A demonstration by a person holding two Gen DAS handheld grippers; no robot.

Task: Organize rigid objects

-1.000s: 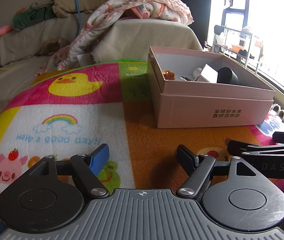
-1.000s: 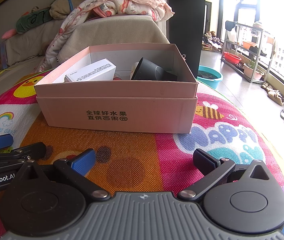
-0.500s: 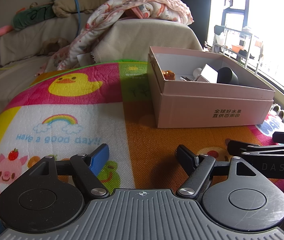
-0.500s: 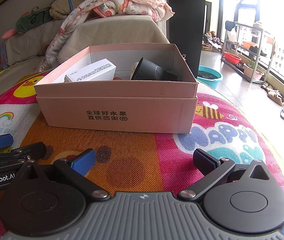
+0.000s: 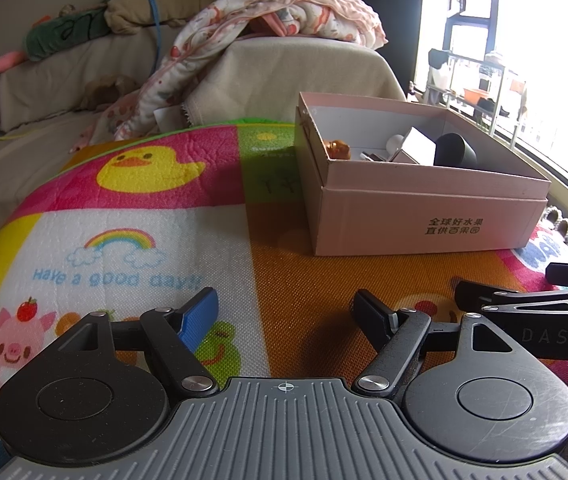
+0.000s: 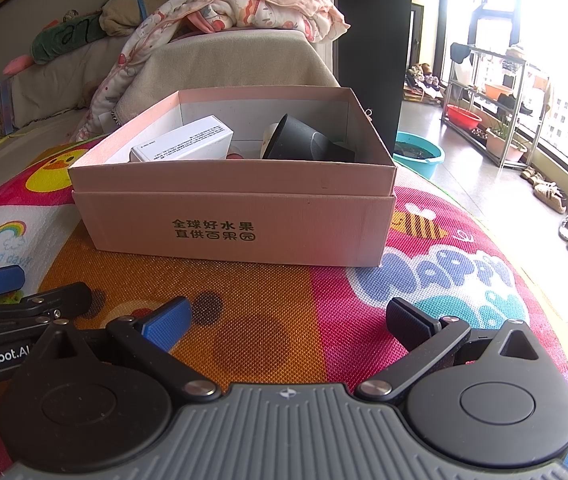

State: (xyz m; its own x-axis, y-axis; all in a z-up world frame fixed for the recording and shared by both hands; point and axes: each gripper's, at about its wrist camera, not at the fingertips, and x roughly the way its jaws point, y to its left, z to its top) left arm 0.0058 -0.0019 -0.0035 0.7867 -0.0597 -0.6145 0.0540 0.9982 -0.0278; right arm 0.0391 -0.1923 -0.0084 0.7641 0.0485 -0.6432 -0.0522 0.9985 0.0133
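A pink cardboard box (image 6: pixel 236 216) (image 5: pixel 423 220) with Chinese print stands open on the colourful play mat. Inside it lie a white carton (image 6: pixel 184 146), a black cup on its side (image 6: pixel 303 142) (image 5: pixel 453 151), and a small orange-brown figure (image 5: pixel 336 148). My left gripper (image 5: pixel 287 310) rests low over the mat, open and empty, with the box ahead to its right. My right gripper (image 6: pixel 287 318) is also open and empty, facing the box's front wall from a short distance. Each gripper shows at the edge of the other's view.
The play mat (image 5: pixel 144 216) (image 6: pixel 443 272) covers the raised surface. Behind it is a sofa (image 5: pixel 44 92) with a heaped blanket (image 6: pixel 244 4) and plush toys. To the right are a teal basin (image 6: pixel 417 154), a metal rack (image 6: pixel 491 108) and shoes on the floor.
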